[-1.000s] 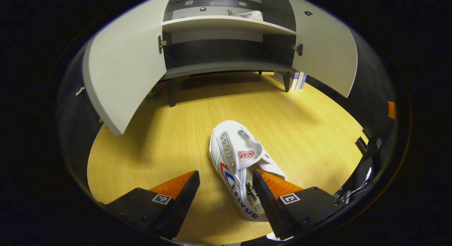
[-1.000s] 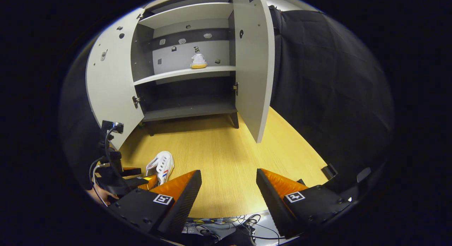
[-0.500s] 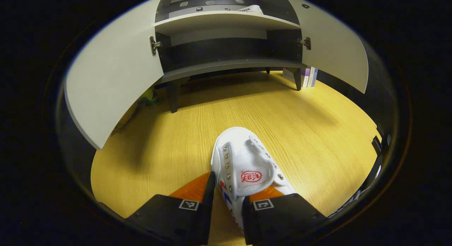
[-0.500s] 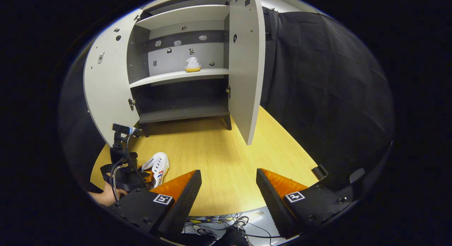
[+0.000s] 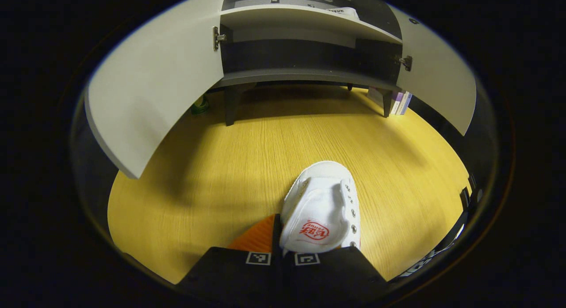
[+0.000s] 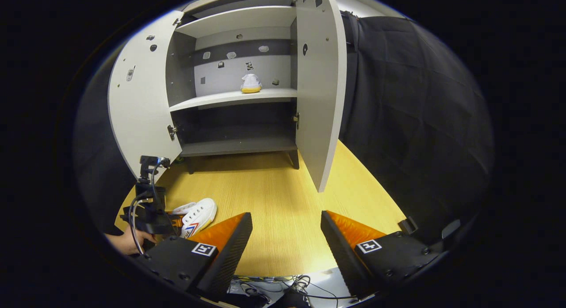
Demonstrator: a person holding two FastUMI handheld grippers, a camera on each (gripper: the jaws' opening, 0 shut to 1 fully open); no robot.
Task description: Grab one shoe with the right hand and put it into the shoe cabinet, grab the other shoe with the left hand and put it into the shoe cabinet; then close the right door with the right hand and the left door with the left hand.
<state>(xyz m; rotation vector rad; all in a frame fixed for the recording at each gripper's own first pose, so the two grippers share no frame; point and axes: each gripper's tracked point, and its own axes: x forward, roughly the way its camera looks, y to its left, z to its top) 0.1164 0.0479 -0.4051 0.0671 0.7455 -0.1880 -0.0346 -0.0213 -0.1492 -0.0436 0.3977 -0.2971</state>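
A white canvas shoe with a red logo on its tongue lies toe-forward on the wooden floor. My left gripper is shut on the shoe's heel end, fingers pinched on its side wall. From the right gripper view that shoe sits in the left gripper, held by a hand. My right gripper hangs open over the floor with nothing between its fingers. The shoe cabinet stands ahead with its left door and right door open. The other white shoe rests on the middle shelf.
Some books lean by the cabinet's right leg and a green object lies by its left leg. Black cloth walls the right side. Loose cables lie below my right gripper. The lower shelf is bare.
My left gripper moved onto the shoe and shut on it; the shoe has turned and shifted a little right. The right gripper stayed open and barely moved.
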